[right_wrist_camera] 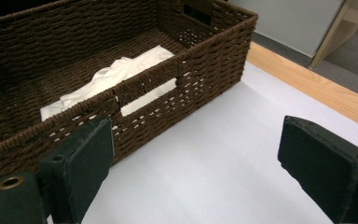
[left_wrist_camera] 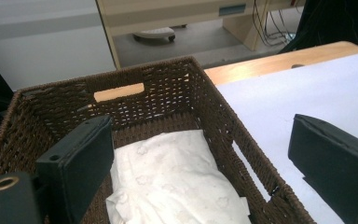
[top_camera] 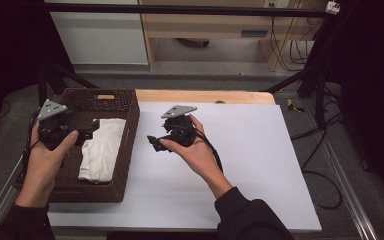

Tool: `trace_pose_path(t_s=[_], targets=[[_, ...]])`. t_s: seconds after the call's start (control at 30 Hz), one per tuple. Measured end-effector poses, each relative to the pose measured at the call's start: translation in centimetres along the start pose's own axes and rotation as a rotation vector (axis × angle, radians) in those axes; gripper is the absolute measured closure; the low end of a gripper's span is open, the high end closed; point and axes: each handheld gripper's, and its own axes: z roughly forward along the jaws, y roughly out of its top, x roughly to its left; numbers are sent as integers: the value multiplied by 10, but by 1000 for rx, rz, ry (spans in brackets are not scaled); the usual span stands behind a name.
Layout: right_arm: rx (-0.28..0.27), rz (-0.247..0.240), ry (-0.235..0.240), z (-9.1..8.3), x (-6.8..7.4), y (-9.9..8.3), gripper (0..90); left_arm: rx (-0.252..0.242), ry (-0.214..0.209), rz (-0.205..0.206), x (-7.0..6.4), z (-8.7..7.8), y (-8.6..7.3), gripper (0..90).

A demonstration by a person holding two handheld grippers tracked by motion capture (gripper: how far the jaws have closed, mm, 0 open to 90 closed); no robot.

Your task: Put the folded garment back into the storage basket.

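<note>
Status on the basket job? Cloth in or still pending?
Done, by the look of it: the folded white cloth lies inside the brown wicker basket. In hand: nothing. The left gripper is open above the basket, the right gripper open over the white table cover. Nothing visible remains to load.

high view: above, facing forward-down | both tool views: close, probably level | shared: basket (top_camera: 125,150) (left_wrist_camera: 223,116) (right_wrist_camera: 200,56)

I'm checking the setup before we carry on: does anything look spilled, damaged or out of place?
Nothing stands out. The folded white cloth lies flat inside the brown wicker basket, which sits squarely on the white sheet. The left gripper and the right gripper are open and hold nothing.
</note>
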Motion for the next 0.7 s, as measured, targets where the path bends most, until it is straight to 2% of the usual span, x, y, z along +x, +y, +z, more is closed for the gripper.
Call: trace_pose_path(t_s=[0.33, 0.53, 0.7], targets=[[-4, 16, -33, -17, -21, -11, 109, -11, -5, -10, -1, -9, -6, 61], [-9, 34, -55, -30, -35, -21, 109, -20, -13, -15, -1, -13, -15, 59], [-3, 51, -76, -42, -48, -33, 103, -31, -31, -36, -3, -22, -25, 59]])
